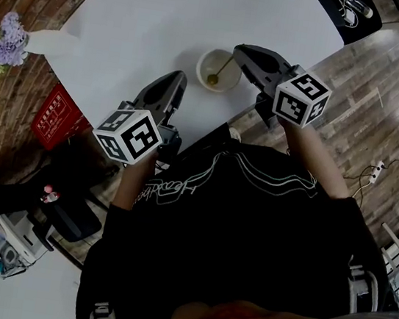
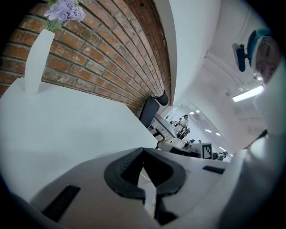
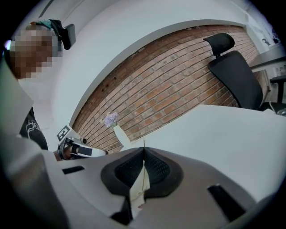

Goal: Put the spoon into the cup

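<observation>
A cream cup (image 1: 218, 69) stands on the white table (image 1: 169, 17) near its front edge. A gold spoon (image 1: 215, 77) rests with its bowl inside the cup, and its thin handle slants up to my right gripper (image 1: 239, 51). That gripper is shut on the spoon's handle, which shows as a thin line (image 3: 144, 144) at the tips of its jaws (image 3: 144, 150). My left gripper (image 1: 176, 79) hovers left of the cup, apart from it. In the left gripper view its jaws (image 2: 143, 150) meet with nothing between them.
A white vase with purple flowers (image 1: 46, 41) (image 2: 38, 53) (image 3: 119, 134) stands at the table's left by the brick wall. A red box (image 1: 56, 115) sits below the table's left edge. A black office chair (image 3: 234, 71) stands beyond the table.
</observation>
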{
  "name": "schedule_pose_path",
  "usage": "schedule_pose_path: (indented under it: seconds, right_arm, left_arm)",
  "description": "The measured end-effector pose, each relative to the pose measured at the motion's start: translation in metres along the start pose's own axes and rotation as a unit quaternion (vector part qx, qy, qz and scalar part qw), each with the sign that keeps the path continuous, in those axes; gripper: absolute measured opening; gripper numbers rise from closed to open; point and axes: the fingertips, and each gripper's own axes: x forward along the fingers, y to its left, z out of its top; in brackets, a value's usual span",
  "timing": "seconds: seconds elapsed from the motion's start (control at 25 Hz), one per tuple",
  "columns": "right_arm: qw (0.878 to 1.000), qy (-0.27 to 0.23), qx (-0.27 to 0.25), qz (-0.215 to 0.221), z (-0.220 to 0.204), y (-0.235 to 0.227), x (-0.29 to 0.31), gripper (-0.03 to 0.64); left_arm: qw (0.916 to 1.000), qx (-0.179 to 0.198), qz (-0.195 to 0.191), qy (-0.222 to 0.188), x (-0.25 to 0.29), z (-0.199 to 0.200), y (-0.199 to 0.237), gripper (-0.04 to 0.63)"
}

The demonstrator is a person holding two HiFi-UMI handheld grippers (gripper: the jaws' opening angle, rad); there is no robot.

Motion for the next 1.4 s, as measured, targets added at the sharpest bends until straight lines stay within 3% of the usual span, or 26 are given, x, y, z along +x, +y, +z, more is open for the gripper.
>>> schedule_pose_path:
  seconds: [0.72,0.84,0.88,1.12,1.4]
  right_arm:
    - [1.000,-0.011,0.007,-0.025,-0.002,-0.015,-0.002,0.004]
    - [0.999,-0.012,-0.006,-0.036,0.001,-0.020,-0.011,0.097]
    - [0.999,-0.013,-0.007,-0.040,0.001,-0.021,-0.017,0.101]
    - [0.999,-0.033,0.005,-0.038,0.009,-0.011,-0.046,0.091]
    - [0.998,-0.051,-0.022,-0.013,0.024,0.030,-0.078,0.059]
  left_arm:
    - [0.9999,-0.012,-0.003,0.008,-0.004,-0.009,0.005,0.003]
    - [0.9999,-0.012,-0.007,0.003,-0.005,-0.011,-0.001,0.003]
    - [0.9999,-0.011,-0.008,0.002,-0.005,-0.013,-0.004,0.003]
    - [0.9998,-0.001,-0.017,-0.011,-0.011,-0.018,-0.029,0.003]
    - [0.9984,0.023,-0.037,-0.037,-0.026,-0.018,-0.065,0.003]
